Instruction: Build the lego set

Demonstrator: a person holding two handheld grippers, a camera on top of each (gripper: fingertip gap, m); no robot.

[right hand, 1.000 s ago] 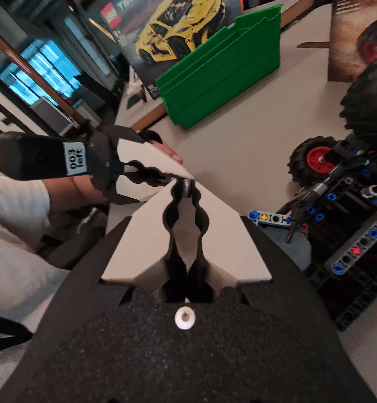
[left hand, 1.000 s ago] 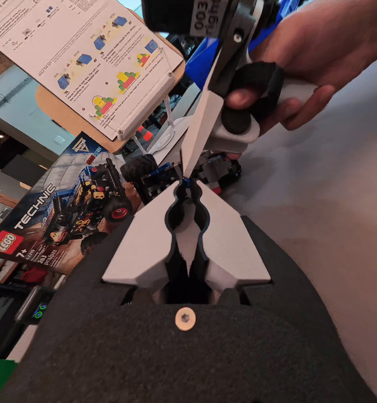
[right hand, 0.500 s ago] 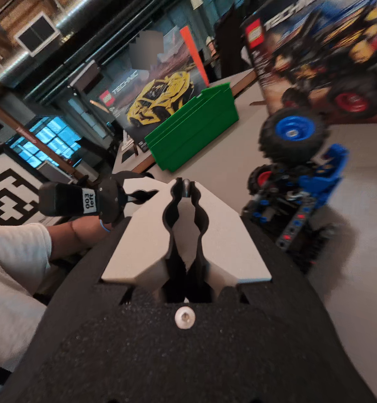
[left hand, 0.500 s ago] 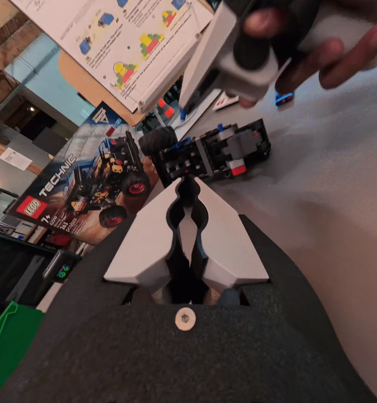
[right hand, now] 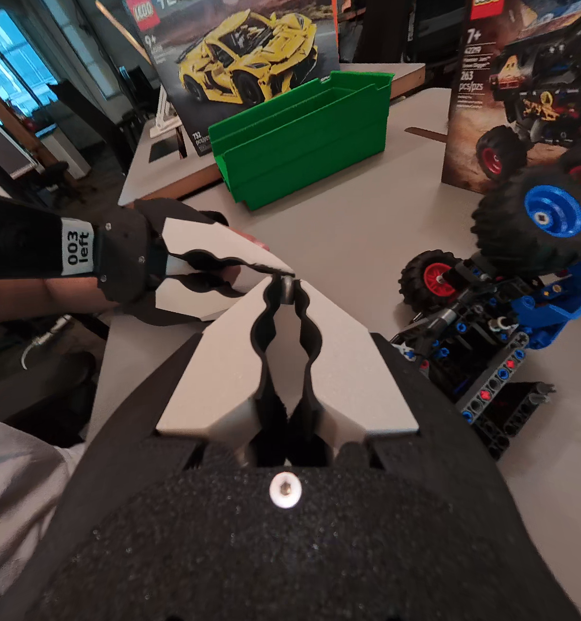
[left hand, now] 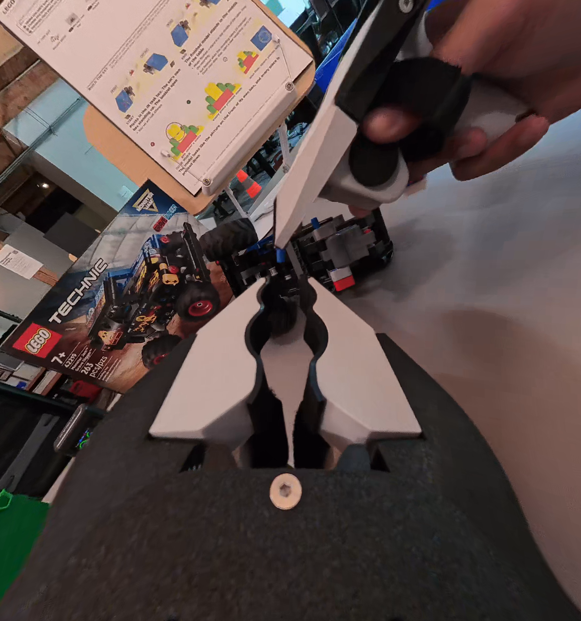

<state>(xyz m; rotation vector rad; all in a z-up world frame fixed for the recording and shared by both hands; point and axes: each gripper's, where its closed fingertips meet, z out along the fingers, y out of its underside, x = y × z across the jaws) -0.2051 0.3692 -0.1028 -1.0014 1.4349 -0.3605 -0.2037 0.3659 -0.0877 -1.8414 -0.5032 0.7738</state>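
My right gripper [right hand: 286,285] is shut on a small pin [right hand: 287,289], grey end-on here and blue in the left wrist view [left hand: 281,257]. Its tip [left hand: 279,247] hangs just above and beyond my left gripper [left hand: 285,285]. My left gripper is slightly open and empty; a black tyre shows through its gap. In the right wrist view the left gripper [right hand: 282,274] nearly touches the pin from the left. A part-built black and blue toy truck [right hand: 484,353] with a blue-hubbed wheel [right hand: 548,218] lies on the grey table [right hand: 332,235], also in the left wrist view [left hand: 336,248].
A green bin [right hand: 302,134] stands behind the grippers, its corner in the left wrist view [left hand: 3,537]. A monster-truck box [left hand: 114,302] and a yellow-car box [right hand: 242,50] stand upright at the table's back. An instruction board [left hand: 168,77] hangs above.
My right gripper, raised half a second ago, has come back down with the pin to the left gripper's tips. The left jaws have opened a little.
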